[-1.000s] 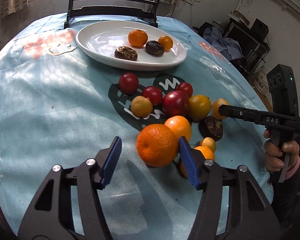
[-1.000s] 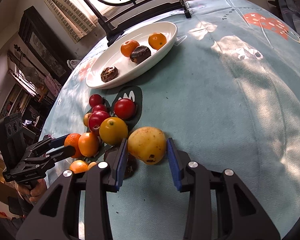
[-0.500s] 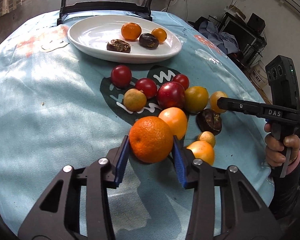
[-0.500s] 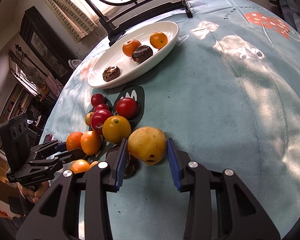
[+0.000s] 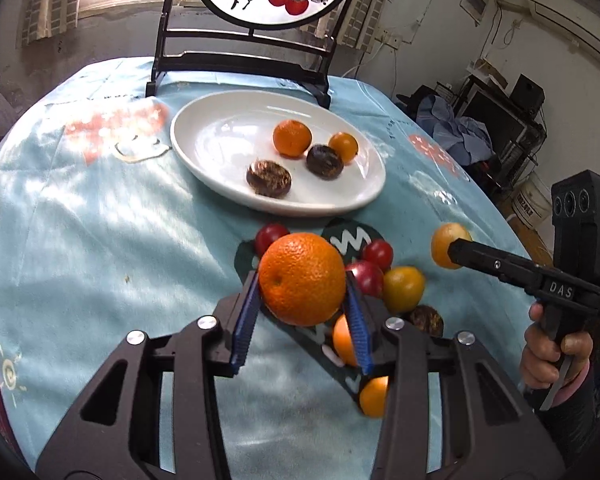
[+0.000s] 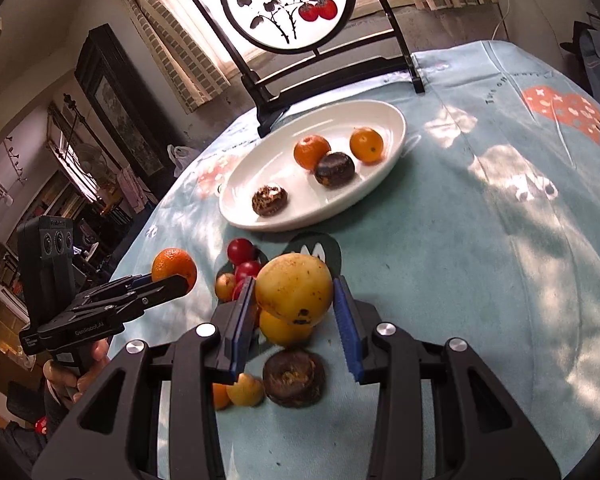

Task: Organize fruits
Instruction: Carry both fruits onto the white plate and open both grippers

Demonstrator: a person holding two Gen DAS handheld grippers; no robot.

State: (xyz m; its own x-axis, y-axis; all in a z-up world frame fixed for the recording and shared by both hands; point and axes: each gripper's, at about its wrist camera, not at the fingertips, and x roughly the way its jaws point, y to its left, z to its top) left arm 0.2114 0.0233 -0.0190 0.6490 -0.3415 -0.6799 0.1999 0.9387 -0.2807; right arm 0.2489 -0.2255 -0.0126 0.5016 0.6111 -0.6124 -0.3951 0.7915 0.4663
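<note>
Blue-padded left gripper (image 5: 302, 312) clamped the orange (image 5: 302, 279); right gripper (image 6: 294, 320) clamped a yellow fruit (image 6: 294, 289) (both lifted above the table).

Beside the glossy white ceramic plate (image 5: 204, 128) on the matt printed cloth tablecloth (image 5: 100, 216), matt black plastic grippers with ribbed blue pads (image 5: 246, 320) clamp a dimpled-skinned orange (image 5: 302, 278).

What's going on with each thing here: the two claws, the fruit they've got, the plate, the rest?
Left claw: shut on the big orange.
Big orange: held above the table.
Right claw: shut on the yellow fruit.
Yellow fruit: held above the table.
White plate: on the tablecloth, holding four fruits.
Loose fruits: clustered on the tablecloth, short of the plate.
</note>
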